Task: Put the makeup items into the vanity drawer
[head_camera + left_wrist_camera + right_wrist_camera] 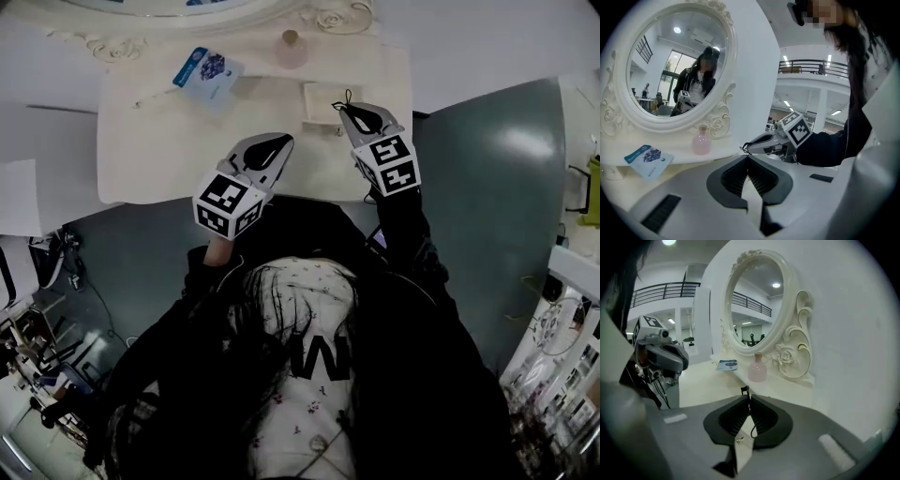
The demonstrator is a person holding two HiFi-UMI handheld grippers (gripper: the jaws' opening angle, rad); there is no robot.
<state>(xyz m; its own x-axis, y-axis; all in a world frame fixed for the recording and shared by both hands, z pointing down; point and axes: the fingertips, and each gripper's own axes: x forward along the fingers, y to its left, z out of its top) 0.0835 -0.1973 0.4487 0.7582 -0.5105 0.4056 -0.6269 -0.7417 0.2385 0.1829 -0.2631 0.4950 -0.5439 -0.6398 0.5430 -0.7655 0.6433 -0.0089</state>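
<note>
Our right gripper [351, 110] pinches a black loop [346, 97] in its fingers beside the drawer [307, 103]. The left gripper [279, 142] has its fingers pressed together. Next we likely drop the loop inside.

My right claw [748, 397] is closed on a thin black cord [753, 426]. Beyond it, centre frame, a pink bottle [758, 369] and a blue packet [727, 364] rest on the cream surface [703, 380] below the mirror [757, 301].
</note>
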